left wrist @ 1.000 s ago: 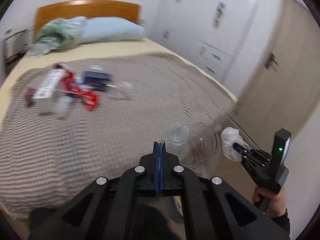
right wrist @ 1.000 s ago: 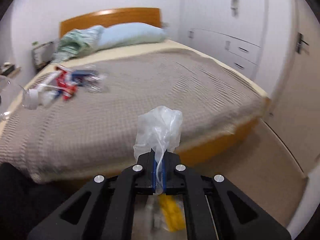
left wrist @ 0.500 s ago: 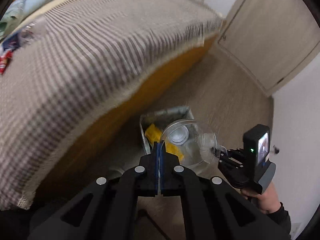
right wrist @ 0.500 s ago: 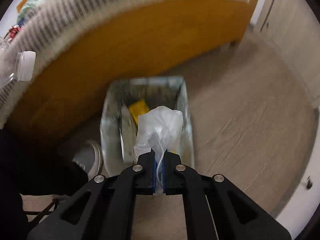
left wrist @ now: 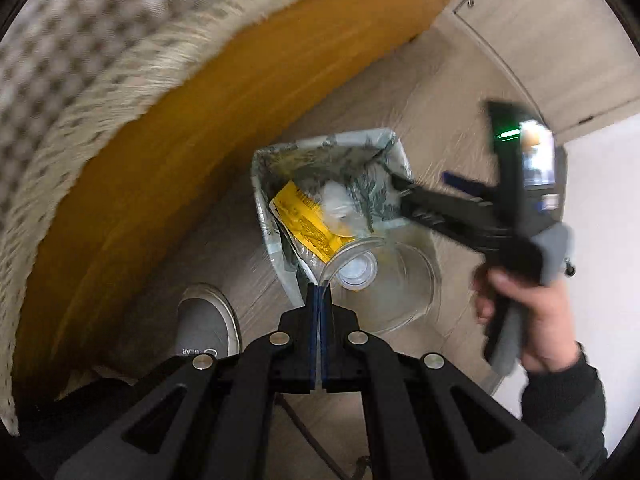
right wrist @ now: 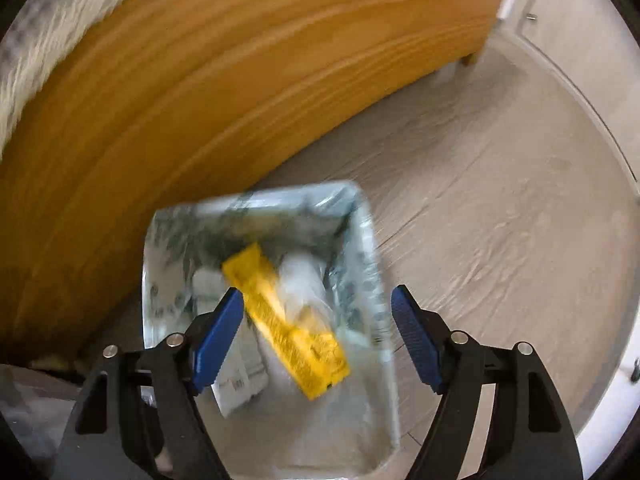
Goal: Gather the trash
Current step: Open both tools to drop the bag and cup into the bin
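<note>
A small trash bin (left wrist: 264, 168) lined with a leaf-print bag stands on the floor by the bed; it also shows in the right wrist view (right wrist: 160, 248). Inside lie a yellow wrapper (left wrist: 304, 216), also seen in the right wrist view (right wrist: 280, 320), and a clear plastic bag (right wrist: 300, 284). My left gripper (left wrist: 318, 296) is shut on the rim of a clear plastic bottle (left wrist: 384, 280), held over the bin's near edge. My right gripper (right wrist: 316, 336) is open and empty above the bin; it reaches in from the right in the left wrist view (left wrist: 404, 192).
The orange wooden bed frame (left wrist: 168, 160) runs close along the bin's left, with the striped blanket (left wrist: 80, 40) hanging over it. A grey shoe (left wrist: 204, 320) stands left of the bin. Wood floor (right wrist: 500, 200) stretches to the right towards a wall.
My right gripper has opened and the clear plastic bag has dropped into the bin. Both grippers have moved lower and closer to the bin. The left still holds the bottle.
</note>
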Demonstrator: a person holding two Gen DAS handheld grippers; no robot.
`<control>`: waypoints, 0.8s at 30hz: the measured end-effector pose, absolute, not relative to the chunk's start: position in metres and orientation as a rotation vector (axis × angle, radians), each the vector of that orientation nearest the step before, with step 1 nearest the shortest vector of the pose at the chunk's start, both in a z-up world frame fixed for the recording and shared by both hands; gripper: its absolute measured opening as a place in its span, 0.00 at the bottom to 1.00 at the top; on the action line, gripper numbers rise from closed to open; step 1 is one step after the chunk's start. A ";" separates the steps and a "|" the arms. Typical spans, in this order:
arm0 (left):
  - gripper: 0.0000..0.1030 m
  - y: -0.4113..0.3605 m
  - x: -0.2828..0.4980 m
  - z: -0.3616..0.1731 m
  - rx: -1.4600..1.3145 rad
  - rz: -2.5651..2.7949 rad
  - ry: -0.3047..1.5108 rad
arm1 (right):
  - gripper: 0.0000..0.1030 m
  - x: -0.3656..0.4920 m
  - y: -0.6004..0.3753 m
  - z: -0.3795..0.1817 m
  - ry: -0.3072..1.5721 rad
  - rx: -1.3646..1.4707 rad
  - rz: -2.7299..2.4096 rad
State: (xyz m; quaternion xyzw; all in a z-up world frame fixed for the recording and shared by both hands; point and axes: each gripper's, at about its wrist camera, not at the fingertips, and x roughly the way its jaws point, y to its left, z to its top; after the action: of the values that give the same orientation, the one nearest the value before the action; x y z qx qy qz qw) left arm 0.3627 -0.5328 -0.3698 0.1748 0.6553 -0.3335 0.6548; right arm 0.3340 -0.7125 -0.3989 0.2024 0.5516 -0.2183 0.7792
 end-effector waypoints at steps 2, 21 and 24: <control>0.00 -0.547 0.357 -0.382 0.437 -0.781 1.503 | 0.71 0.312 -0.720 -0.390 1.158 0.485 -0.507; 0.56 -0.574 0.308 -0.530 0.753 -0.689 1.769 | 0.71 0.227 -0.682 -0.392 1.272 0.489 -0.521; 0.56 -0.568 0.319 -0.514 0.696 -0.662 1.743 | 0.71 0.229 -0.674 -0.392 1.313 0.442 -0.505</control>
State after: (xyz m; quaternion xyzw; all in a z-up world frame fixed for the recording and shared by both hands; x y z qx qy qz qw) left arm 0.3193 -0.5680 -0.5137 0.2933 0.7347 -0.2792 0.5443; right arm 0.2293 -0.6737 -0.3921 0.2017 0.5988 -0.2303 0.7401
